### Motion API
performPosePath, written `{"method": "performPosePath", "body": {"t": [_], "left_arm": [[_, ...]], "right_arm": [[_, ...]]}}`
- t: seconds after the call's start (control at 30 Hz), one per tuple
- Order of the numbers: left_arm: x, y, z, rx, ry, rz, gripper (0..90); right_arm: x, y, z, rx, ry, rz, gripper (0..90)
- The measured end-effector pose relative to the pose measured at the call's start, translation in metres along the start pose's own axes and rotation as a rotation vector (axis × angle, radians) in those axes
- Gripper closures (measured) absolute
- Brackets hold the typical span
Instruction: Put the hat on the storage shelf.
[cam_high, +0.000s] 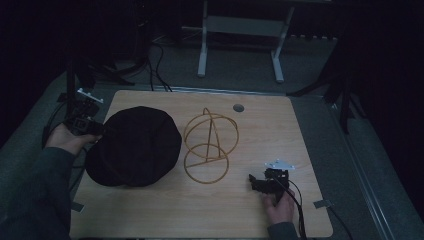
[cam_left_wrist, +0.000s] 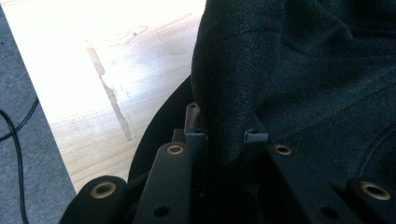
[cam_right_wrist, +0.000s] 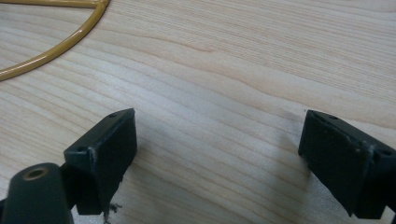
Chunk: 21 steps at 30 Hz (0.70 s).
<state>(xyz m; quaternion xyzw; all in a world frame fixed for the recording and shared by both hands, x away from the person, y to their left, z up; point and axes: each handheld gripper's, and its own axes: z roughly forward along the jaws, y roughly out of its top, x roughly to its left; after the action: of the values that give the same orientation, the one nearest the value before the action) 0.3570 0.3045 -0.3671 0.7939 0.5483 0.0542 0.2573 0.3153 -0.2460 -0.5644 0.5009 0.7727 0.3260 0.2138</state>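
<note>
A dim room surrounds the pale wooden counter (cam_high: 260, 210). At its left edge the left tongs (cam_high: 98, 129) are clenched on a fold at the rim of the floppy black cloth hat (cam_high: 134, 146), which spreads rightward from them across the counter's left half. Just beside the hat stands a yellow wire-hoop stand (cam_high: 207, 147). Further right, the right tongs (cam_high: 255, 182) rest released, nothing between them, pointing toward the stand.
</note>
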Motion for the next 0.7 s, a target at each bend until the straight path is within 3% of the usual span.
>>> {"method": "performPosePath", "body": {"t": [0.7], "left_arm": [[0.009,0.014,-0.013,0.008,-0.057,-0.016,78.1]], "right_arm": [[0.000,0.000,0.000,0.000,0.000,0.000,11.4]]}}
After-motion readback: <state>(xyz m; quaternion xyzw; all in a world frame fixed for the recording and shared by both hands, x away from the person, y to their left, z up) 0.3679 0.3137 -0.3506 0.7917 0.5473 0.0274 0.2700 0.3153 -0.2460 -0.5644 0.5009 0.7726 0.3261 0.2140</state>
